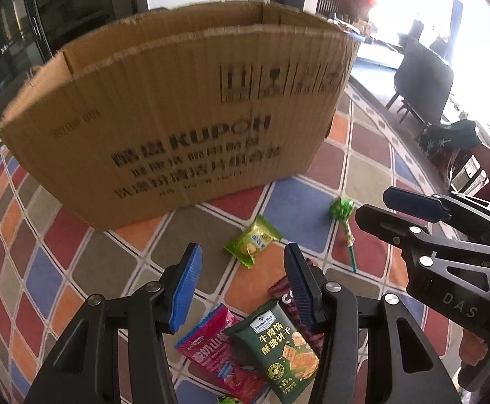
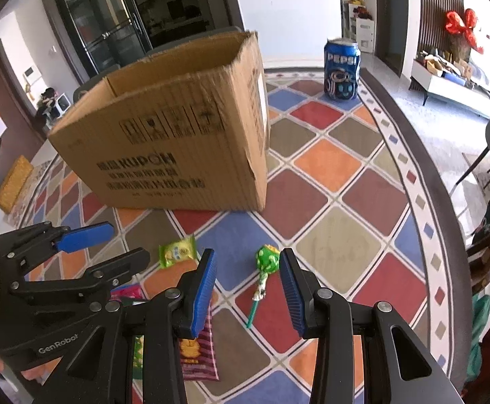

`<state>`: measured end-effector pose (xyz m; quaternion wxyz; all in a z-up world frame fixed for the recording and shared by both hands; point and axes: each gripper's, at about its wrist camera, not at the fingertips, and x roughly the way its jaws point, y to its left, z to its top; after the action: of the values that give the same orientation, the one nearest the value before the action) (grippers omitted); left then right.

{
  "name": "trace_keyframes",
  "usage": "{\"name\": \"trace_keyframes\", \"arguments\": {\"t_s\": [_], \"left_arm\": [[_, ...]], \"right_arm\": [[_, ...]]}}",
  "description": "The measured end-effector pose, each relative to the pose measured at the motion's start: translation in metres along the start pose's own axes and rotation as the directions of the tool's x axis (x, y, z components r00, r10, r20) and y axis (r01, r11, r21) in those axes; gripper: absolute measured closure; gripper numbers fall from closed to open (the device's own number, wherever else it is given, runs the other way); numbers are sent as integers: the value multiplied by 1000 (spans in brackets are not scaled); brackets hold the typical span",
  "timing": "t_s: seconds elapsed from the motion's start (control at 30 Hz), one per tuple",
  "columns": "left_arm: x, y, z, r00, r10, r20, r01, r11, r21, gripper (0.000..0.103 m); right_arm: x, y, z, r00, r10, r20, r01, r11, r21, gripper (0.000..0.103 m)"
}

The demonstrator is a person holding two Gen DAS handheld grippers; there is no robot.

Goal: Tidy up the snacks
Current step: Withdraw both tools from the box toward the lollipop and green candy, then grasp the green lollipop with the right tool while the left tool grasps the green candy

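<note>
Nearest to us, our left hand-held gripper point(image 1: 241, 284) hangs wide open and empty over a small heap of snacks: a dark green biscuit packet point(image 1: 278, 350), a pink packet point(image 1: 221, 353) beside it and a maroon striped packet point(image 2: 198, 346) partly under the finger. Our right hand-held gripper point(image 2: 248, 289) is open just as wide, holding nothing, with the green lollipop point(image 2: 265, 269) lying between its fingers' line of sight. A little further on sits a small green candy wrapper point(image 1: 253, 244), and beyond it the open cardboard box point(image 1: 177, 128) on the patterned bench point(image 2: 342, 242).

We judge this the picking stage: nothing is gripped yet, and all the visible snacks lie outside the box. The next move calls for lowering over one item, closing, then lifting above the box's tall wall.

Only the right view shows the Pepsi can point(image 2: 342, 70) standing well behind the box; only the left shows the biscuit packet's printed face.
</note>
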<state>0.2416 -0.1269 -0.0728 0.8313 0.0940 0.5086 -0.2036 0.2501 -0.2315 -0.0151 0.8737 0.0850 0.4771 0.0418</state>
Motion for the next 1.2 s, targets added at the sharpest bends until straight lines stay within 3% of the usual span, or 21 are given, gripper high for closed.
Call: {"name": "trace_keyframes", "arguments": {"t_s": [0.5,1.2], "left_arm": [[38,0,-3,997,-11,-82,13,1000,23,53],[64,-2,21,995,-19,-103,21,1000,18,54]], "right_arm": [[28,-9,-11,998,-6,-67,8,1000,29,63],[49,-17,-5,995,-11,-95,16,999,52,64]]}}
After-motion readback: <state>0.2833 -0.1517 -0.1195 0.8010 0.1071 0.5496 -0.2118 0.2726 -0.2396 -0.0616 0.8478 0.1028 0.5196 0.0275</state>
